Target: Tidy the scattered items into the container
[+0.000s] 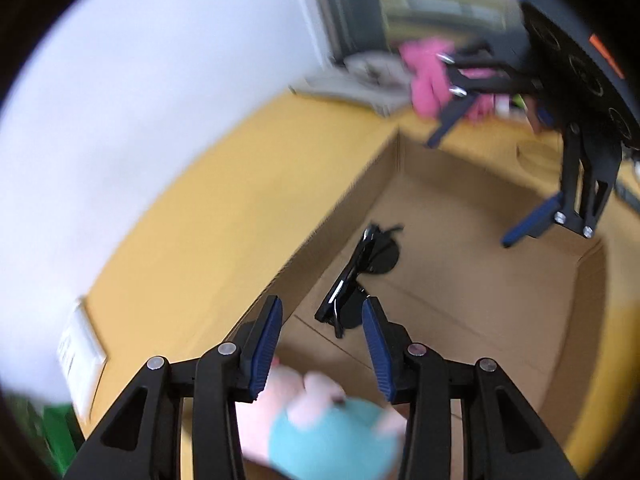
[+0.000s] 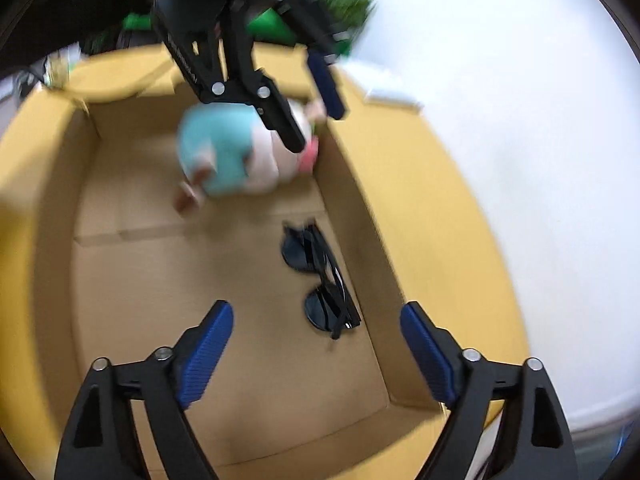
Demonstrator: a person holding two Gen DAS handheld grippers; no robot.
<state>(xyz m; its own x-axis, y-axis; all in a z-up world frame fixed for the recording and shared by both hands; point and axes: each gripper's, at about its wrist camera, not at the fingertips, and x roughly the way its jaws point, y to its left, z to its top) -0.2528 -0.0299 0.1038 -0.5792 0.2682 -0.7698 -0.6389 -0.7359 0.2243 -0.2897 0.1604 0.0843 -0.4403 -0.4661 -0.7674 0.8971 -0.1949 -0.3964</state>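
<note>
- Open brown cardboard box (image 2: pixel 352 216) with yellowish flaps is seen from above in both wrist views; it sits on a white surface (image 2: pixel 500 80).
- Black folded sunglasses (image 2: pixel 322 280) lie on the box floor, just beside one side wall.
- Blurred teal-and-pink plush toy (image 2: pixel 228 148) lies on the box floor near a corner, apart from the sunglasses.
- Left gripper (image 1: pixel 322 346), black with blue pads, is held above the plush toy; jaws are partly apart, nothing is gripped.
- Right gripper (image 2: pixel 316 354) is held over the box; jaws are spread wide, nothing is between them.
- Pink blurred item (image 1: pixel 428 76) is seen outside the box, beyond its far corner.
</note>
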